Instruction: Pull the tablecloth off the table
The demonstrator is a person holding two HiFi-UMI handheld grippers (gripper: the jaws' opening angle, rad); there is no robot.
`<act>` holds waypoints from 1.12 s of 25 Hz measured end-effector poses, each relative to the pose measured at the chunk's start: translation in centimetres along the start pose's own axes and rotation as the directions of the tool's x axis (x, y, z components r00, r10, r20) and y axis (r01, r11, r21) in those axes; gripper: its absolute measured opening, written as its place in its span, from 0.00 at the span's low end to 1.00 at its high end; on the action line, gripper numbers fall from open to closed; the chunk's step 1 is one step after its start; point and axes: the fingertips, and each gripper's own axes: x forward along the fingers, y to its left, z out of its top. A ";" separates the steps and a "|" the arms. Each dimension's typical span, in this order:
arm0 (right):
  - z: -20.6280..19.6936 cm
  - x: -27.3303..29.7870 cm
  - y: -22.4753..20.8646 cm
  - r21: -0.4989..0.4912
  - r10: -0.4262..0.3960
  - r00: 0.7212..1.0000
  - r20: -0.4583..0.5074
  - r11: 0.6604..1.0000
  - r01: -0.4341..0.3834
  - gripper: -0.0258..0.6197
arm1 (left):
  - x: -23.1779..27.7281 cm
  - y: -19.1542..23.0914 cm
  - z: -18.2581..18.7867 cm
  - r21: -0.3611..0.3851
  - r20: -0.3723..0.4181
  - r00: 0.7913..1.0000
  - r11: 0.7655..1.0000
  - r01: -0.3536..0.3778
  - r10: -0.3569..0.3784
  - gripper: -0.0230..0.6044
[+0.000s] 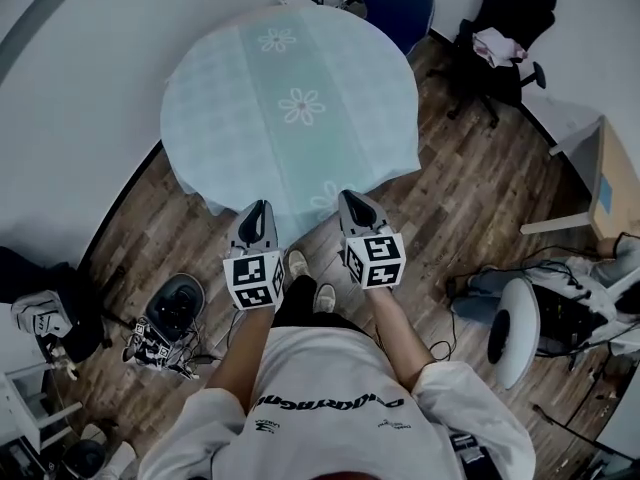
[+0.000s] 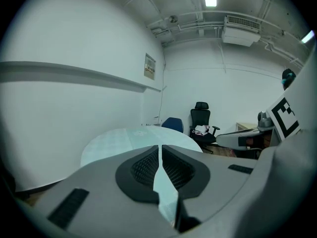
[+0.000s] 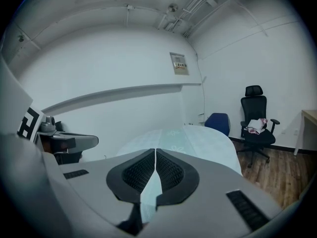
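Pinching tablecloth (image 1: 290, 98) edge, left gripper (image 1: 258, 208) jaws clamped on it, right gripper (image 1: 350, 198) likewise

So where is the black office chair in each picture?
Head view: black office chair, top right, by the wall.
Left gripper view: just right of centre, far end.
Right gripper view: right side, mid-height.
Shared landmark: the blue chair, next to it everywhere.

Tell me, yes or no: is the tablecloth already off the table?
No, the tablecloth lies spread out flat, its near edge pinched in the left gripper and the right gripper.
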 end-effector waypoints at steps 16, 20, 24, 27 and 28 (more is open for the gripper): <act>-0.3 17.7 -8.0 0.011 -0.018 0.987 -0.160 1.000 0.020 0.26 | 16.8 7.3 -1.6 -0.050 -0.144 0.989 0.998 -0.024 0.016 0.26; -1.7 22.4 -9.8 0.032 -0.021 0.977 -0.213 0.999 0.028 0.41 | 20.4 10.1 -2.9 -0.052 -0.180 0.983 0.998 -0.041 0.031 0.30; -2.7 26.4 -10.9 0.041 -0.027 0.969 -0.245 0.998 0.038 0.46 | 23.2 12.5 -4.5 -0.063 -0.221 0.975 0.997 -0.051 0.036 0.34; -3.3 28.6 -11.9 0.038 -0.036 0.963 -0.267 0.998 0.048 0.48 | 24.9 13.4 -5.5 -0.066 -0.243 0.969 0.996 -0.052 0.035 0.37; -3.5 29.3 -12.1 0.034 -0.038 0.960 -0.278 0.998 0.049 0.48 | 25.4 13.6 -5.9 -0.066 -0.252 0.967 0.997 -0.051 0.033 0.38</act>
